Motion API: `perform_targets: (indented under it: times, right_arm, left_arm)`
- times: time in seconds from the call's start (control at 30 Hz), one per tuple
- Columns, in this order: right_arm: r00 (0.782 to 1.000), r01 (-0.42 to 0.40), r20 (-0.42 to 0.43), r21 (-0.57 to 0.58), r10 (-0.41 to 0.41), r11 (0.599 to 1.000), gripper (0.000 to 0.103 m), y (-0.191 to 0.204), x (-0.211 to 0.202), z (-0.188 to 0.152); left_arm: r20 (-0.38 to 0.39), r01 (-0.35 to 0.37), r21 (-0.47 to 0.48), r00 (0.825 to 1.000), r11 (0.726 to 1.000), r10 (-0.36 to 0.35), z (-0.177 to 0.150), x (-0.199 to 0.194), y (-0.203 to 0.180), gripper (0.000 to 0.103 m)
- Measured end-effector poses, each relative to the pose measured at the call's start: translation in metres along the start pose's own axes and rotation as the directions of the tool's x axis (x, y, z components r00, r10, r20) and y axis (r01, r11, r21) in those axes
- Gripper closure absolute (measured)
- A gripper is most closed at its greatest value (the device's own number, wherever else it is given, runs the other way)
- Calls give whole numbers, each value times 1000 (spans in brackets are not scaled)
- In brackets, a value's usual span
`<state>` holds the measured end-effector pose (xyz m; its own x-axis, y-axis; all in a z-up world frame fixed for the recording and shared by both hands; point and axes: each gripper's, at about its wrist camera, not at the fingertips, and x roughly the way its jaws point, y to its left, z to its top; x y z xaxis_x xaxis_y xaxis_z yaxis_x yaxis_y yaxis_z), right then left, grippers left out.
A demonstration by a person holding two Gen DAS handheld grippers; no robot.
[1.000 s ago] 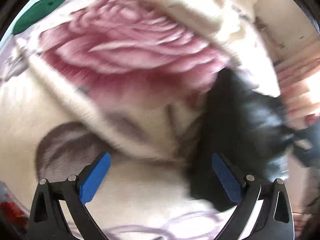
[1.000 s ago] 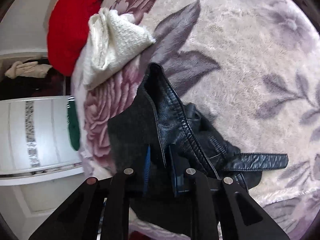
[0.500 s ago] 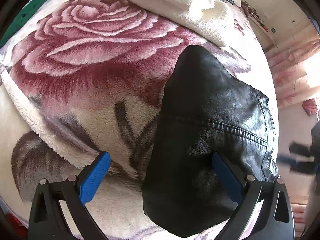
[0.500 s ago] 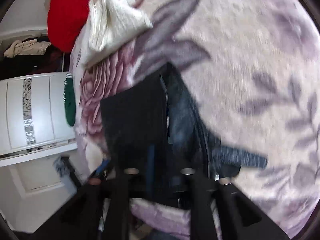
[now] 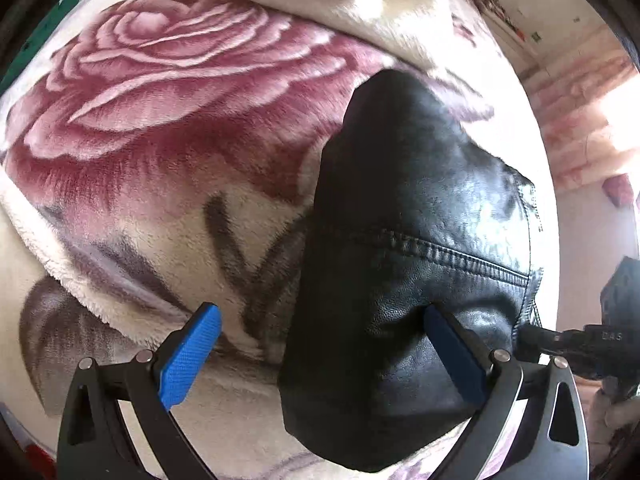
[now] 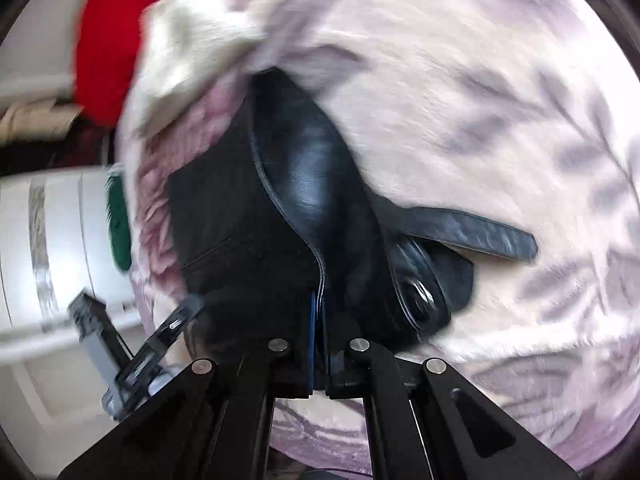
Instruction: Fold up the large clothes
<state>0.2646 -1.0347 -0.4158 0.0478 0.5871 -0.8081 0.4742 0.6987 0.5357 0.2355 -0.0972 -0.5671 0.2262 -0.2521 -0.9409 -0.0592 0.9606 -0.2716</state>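
A black leather jacket [image 5: 420,240] lies on a floral fleece blanket [image 5: 168,128] over a bed. My left gripper [image 5: 320,344] is open, its blue pads wide apart; the jacket's near corner lies between them, closer to the right pad. My right gripper [image 6: 319,320] is shut on the jacket's edge [image 6: 280,200], with the seam running up from the pads. A loose belt strap [image 6: 472,232] trails to the right. The left gripper shows at the lower left of the right wrist view [image 6: 160,344]. The right wrist view is blurred.
A cream knitted garment [image 6: 192,52] and a red garment [image 6: 108,40] lie at the blanket's far end. A green item [image 6: 118,224] hangs at the bed's edge beside white cabinet doors [image 6: 52,248]. The other gripper [image 5: 592,340] shows at the right of the left wrist view.
My left gripper has come in over the jacket's corner, which now lies between its pads. My right gripper, still shut on the jacket, has pulled it and now moves fast.
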Motion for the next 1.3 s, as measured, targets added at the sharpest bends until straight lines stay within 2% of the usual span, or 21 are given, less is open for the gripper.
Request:
perform_targets:
  times: [0.07,0.17,0.2,0.23,0.3,0.33,0.4,0.5,0.53,0.57,0.63,0.67,0.7,0.8,0.83,1.0,1.03,1.13,1.3]
  right_arm:
    - [999,30,-23,-41,-31,999,100,2,8,1]
    - [999,0,-49,-105,-6,994,98,20,0,8]
    - [998,-16,-56,-116,10,993,92,24,-4,12]
    - [999,-27,-33,-136,23,990,83,26,-10,17]
    - [997,-72,-8,-177,72,982,19,28,-12,27]
    - [997,-71,-6,-184,71,980,3,28,-7,34]
    - [998,-59,-16,-204,57,977,2,28,6,45]
    - [995,-60,-87,-261,39,963,2,25,37,67]
    - [992,-76,-114,-275,46,959,0,23,46,75]
    - [989,-103,-132,-272,69,957,0,19,52,79]
    - [965,-212,-199,-207,171,955,0,8,67,85]
    - [952,-253,-221,-188,210,949,0,3,68,88]
    - [940,-290,-239,-174,245,941,0,-1,69,91]
    - [921,-332,-269,-161,283,929,0,-7,72,95]
    - [918,-339,-272,-161,289,927,0,-6,73,95]
    - [913,-354,-264,-128,312,927,1,-3,85,93]
    - [911,-360,-260,-121,321,925,2,-2,85,90]
    - [906,-384,-232,-100,354,918,18,-1,80,80]
    - [888,-441,-186,-85,420,894,25,7,66,68]
  left_arm:
    - [8,-15,9,1000,1000,15,0,-7,-1,0]
    - [-4,40,-29,999,999,-40,8,-14,12,0]
    - [-3,71,-46,997,996,-72,10,-15,17,0]
    - [-1,100,-65,995,993,-100,13,-15,24,0]
    - [2,127,-88,992,988,-127,16,-9,35,0]
    - [-2,165,-98,986,981,-166,17,-3,41,0]
    - [1,222,-120,975,967,-224,20,3,46,0]
    - [-1,372,-167,926,913,-378,20,22,56,0]
    - [-1,446,-202,890,872,-455,19,33,62,0]
    - [1,492,-232,863,839,-506,19,39,66,0]
    - [20,579,-288,800,763,-600,19,53,73,0]
    - [31,608,-293,778,738,-628,19,58,73,0]
    - [41,621,-280,769,732,-638,20,58,71,0]
    - [70,649,-236,753,723,-654,25,57,60,0]
    - [72,642,-230,761,732,-645,27,56,55,1]
    - [116,648,-206,760,733,-639,32,49,51,19]
    - [122,648,-208,761,733,-637,33,48,52,20]
    - [135,644,-202,764,738,-631,35,39,53,22]
    - [145,638,-193,770,745,-622,47,21,49,22]
